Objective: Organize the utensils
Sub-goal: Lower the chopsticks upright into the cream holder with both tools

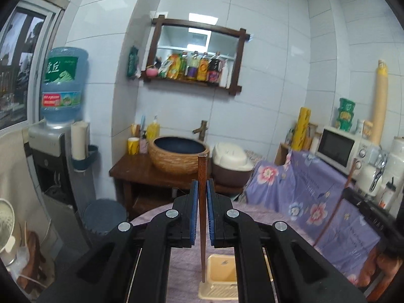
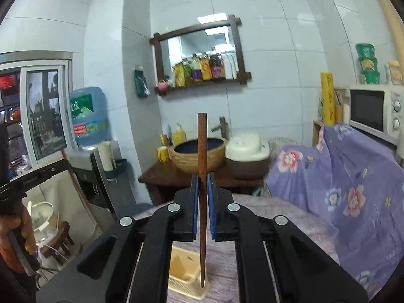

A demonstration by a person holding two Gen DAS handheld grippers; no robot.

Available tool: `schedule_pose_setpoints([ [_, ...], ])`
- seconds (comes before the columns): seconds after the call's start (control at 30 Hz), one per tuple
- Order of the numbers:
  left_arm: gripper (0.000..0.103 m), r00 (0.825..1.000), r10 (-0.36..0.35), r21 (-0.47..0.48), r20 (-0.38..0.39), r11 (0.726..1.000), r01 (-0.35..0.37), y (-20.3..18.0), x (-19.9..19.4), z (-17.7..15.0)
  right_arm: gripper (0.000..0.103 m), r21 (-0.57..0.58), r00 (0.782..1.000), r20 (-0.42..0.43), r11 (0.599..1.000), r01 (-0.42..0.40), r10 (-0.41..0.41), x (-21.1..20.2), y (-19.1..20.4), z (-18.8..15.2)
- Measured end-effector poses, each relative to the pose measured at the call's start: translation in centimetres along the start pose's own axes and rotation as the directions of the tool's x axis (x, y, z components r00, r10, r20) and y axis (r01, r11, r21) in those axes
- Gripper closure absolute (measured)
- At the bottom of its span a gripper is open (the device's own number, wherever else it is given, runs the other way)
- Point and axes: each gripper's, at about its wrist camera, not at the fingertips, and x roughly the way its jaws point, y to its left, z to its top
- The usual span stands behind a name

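Observation:
My left gripper (image 1: 202, 185) is shut on a brown wooden chopstick (image 1: 202, 217) held upright, its thin tip pointing down over a cream plastic utensil holder (image 1: 221, 275) on the purple-clothed table. My right gripper (image 2: 202, 178) is shut on a second brown chopstick (image 2: 202, 202), also upright, its tip hanging over the right edge of the same cream holder (image 2: 181, 270). In the left wrist view the right gripper's chopstick (image 1: 335, 207) shows slanting at the right. In the right wrist view the left gripper's body (image 2: 30, 176) shows at the far left.
A purple cloth (image 1: 252, 217) covers the table. Beyond it stand a wooden washstand with a woven basin (image 1: 179, 156), a water dispenser (image 1: 60, 136), a bin (image 1: 103, 214), a rice cooker (image 1: 232, 161) and a floral-draped counter with a microwave (image 1: 338, 149).

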Motion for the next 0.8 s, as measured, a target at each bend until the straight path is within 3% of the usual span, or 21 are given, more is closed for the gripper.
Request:
schedule_pose_setpoints([
  [0.13, 0.095, 0.999, -0.038, 0.008, 0.009, 0.999, 0.038, -2.5, 1.9, -0.2, 0.095, -0.009, 1.000, 0.020, 1.000, 0.004, -0.004, 2.0, 1.8, -0.5],
  [0.3, 0.095, 0.998, -0.040, 0.022, -0.051, 0.999, 0.041, -3.9, 5.0, -3.9, 0.095, 0.002, 0.999, -0.024, 1.000, 0.023, -0.023, 4.9, 2.2, -4.5],
  [0.57, 0.095, 0.984, -0.034, 0.021, -0.178, 0.999, 0.039, -3.4, 8.0, -10.0, 0.095, 0.000, 0.988, -0.146, 0.999, 0.048, -0.048, 7.9, 1.3, -10.5],
  [0.8, 0.095, 0.977, -0.014, 0.043, -0.214, 0.999, 0.024, -3.2, 8.8, -12.8, 0.095, -0.007, 0.983, -0.177, 0.999, 0.052, -0.052, 8.7, 0.9, -12.6],
])
